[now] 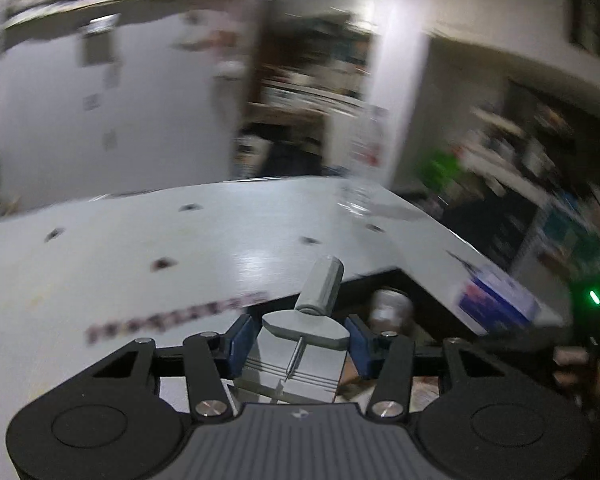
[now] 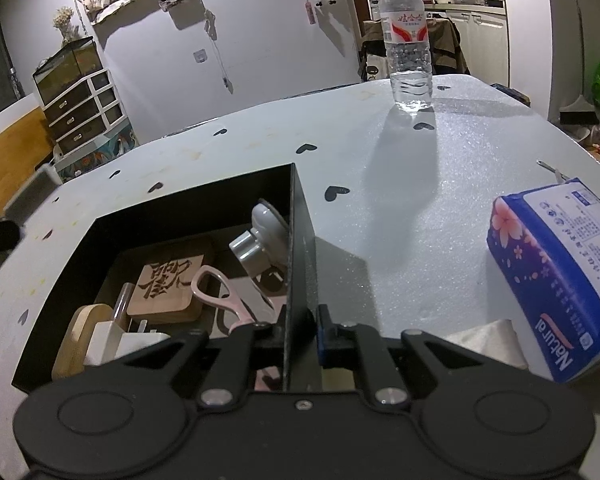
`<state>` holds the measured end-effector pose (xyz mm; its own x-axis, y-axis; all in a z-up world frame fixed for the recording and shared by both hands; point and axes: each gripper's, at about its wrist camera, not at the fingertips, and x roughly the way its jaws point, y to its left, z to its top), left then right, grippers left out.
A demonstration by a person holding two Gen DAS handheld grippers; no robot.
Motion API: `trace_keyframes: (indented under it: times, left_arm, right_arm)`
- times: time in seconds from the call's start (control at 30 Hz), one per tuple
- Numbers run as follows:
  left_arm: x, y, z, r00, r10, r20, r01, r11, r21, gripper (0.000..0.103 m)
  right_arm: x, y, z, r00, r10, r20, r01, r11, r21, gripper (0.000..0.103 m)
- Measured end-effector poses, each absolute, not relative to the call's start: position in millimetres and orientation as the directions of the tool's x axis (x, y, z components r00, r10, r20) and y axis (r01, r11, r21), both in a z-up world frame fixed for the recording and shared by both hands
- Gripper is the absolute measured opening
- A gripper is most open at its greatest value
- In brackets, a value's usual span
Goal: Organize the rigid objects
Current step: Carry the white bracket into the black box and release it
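The grey metal tool [image 1: 304, 344], a small block with a round screw handle and a thin pin, sits between the blue pads of the left gripper [image 1: 300, 340], raised just above the near edge of the black box [image 2: 300, 240]. The pads flank its flat head closely, so I judge it clamped, though contact on the right pad is hard to confirm. It looks stiff, dense and smooth, so likely a bit slippery; the flat sides of the block are the place to hold, not the handle or the fine pin, which could bend.

Over at the box, the right gripper [image 2: 300, 344] pinches the box's thin right wall, one finger inside and one outside, steadying it.

Inside the box, counting:
- one carved wooden coaster [image 2: 166, 292]
- one pair of pink-handled scissors [image 2: 224, 300]
- one grey suction hook [image 2: 260, 236] leaning on the right wall
- one light wooden piece [image 2: 80, 336] at the near left corner
- one white block [image 2: 112, 340], kind unclear

Right of the box lies one blue tissue pack [image 2: 560, 272] on the heart-print table [image 2: 380, 168]; beyond the box stands one water bottle [image 2: 408, 40], well apart.
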<state>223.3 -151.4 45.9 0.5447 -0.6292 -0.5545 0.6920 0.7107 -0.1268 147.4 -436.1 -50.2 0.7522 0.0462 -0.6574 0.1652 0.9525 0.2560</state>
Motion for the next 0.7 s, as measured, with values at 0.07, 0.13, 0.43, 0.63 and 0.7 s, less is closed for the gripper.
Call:
trace_keyframes:
  times: [0.07, 0.13, 0.43, 0.63, 0.7]
  left_arm:
    - [221.7, -169.4, 44.0, 0.485, -0.656, -0.578, 0.755, 0.648, -0.102, 0.051]
    - [222.6, -186.7, 37.1, 0.423, -0.67, -0.61, 0.809, 0.582, -0.08, 0.051]
    - [225.8, -237.8, -2.6, 0.243, -0.614, -0.75, 0.931, 0.365, 0.003, 0.051]
    - [234.3, -256.3, -7.6, 0.199, -0.582, -0.788, 0.966, 0.252, 0.057, 0.051]
    - [238.1, -262.0, -5.6, 0.188, -0.582, -0.791, 0.975, 0.208, 0.079, 0.051]
  right_arm:
    - [147.2, -436.1, -50.4, 0.753, 0.047, -0.656, 0.166, 0.952, 0.258, 0.012]
    - [147.3, -435.9, -50.3, 0.753, 0.046, -0.656, 0.167, 0.952, 0.258, 0.012]
    - [147.5, -434.9, -49.9, 0.752, 0.045, -0.658, 0.166, 0.953, 0.254, 0.012]
    - [148.6, -434.5, -49.7, 0.75, 0.042, -0.66, 0.174, 0.95, 0.259, 0.012]
    - [149.3, -434.4, -49.4, 0.748, 0.04, -0.662, 0.177, 0.95, 0.259, 0.012]
